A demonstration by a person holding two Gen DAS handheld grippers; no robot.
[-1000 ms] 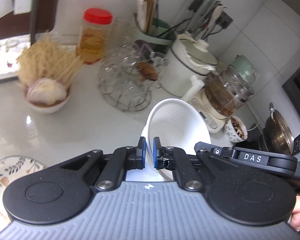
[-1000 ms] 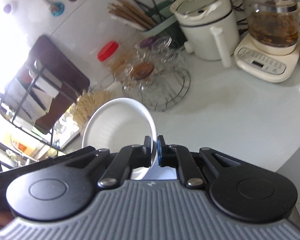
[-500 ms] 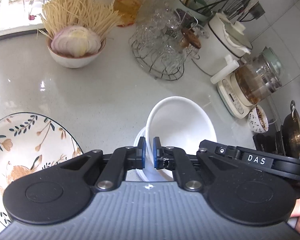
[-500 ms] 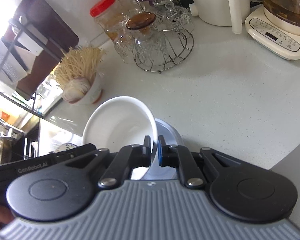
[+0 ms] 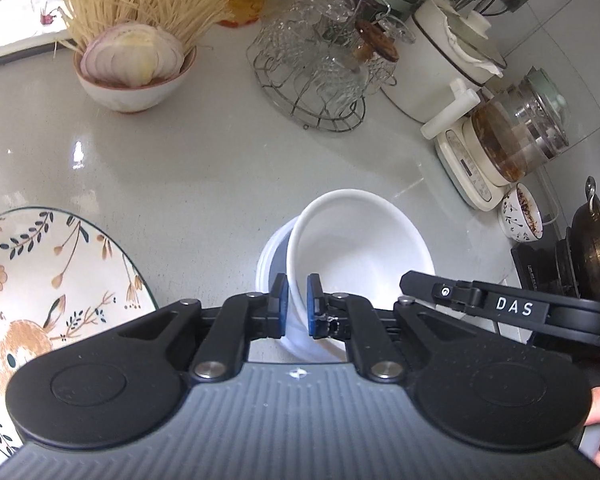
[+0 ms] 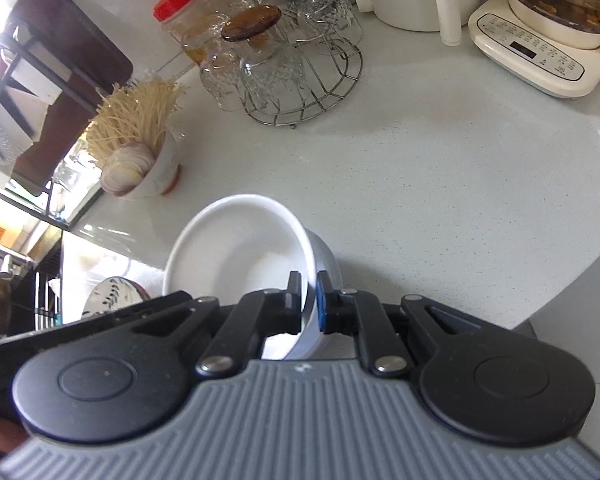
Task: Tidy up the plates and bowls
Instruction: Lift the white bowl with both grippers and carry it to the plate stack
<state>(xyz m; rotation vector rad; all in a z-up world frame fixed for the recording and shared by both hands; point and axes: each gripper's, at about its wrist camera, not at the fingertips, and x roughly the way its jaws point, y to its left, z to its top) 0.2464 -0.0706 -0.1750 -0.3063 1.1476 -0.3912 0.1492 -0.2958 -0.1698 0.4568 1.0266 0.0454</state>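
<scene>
A plain white bowl (image 5: 360, 248) tilts into a second white bowl (image 5: 272, 256) on the grey table (image 5: 204, 168). The left gripper (image 5: 297, 304) and right gripper (image 6: 309, 300) each have fingers clamped on opposite sides of its rim. Only the left view shows the floral plate (image 5: 40, 280) fully, just beside.

Both wrist cameras look steeply down at the surface (image 5: 204, 168) from opposite sides, close above the same white bowl (image 5: 364, 248) (image 6: 236, 256).
</scene>
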